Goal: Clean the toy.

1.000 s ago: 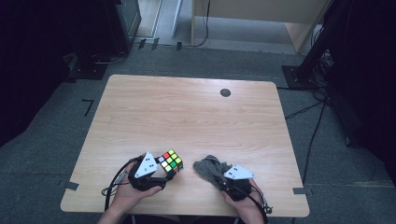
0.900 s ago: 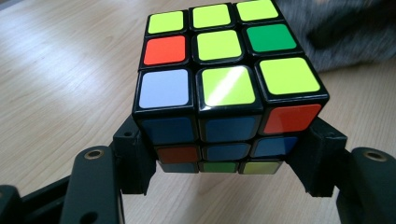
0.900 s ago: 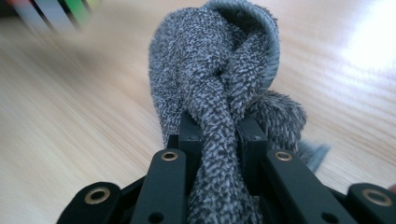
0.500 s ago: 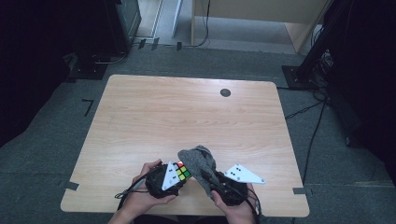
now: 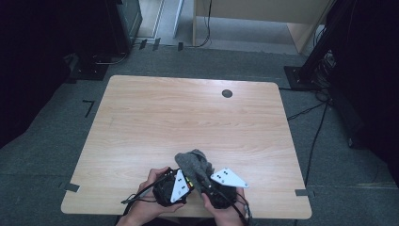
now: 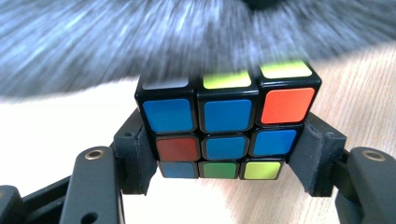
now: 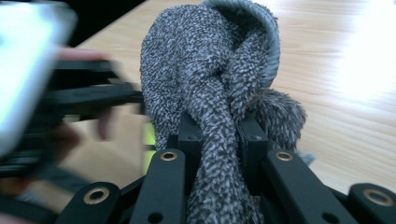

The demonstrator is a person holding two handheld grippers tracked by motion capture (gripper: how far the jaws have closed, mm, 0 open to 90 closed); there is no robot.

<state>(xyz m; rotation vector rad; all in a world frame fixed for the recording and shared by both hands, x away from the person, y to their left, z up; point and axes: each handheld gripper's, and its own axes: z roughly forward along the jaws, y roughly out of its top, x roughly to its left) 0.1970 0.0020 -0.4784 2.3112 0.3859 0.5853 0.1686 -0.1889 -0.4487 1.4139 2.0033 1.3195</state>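
Note:
A colour-tiled puzzle cube sits clamped between the pads of my left gripper, blue, red, orange and green tiles facing the camera. From above, a sliver of the cube peeks out beside the left gripper near the table's front edge. My right gripper is shut on a grey knitted cloth, which bunches up past the jaws. In the high view the cloth drapes over the cube's side, with the right gripper just to its right. Blurred grey cloth hangs right behind the cube.
The wooden table stretches open beyond the hands. A small dark round disc lies near the far edge. Cables trail off the front edge. Dark equipment and a stand base surround the table on grey carpet.
Both grippers have come together at the front middle of the table. The cloth has been lifted and now lies against the cube, which moved right.

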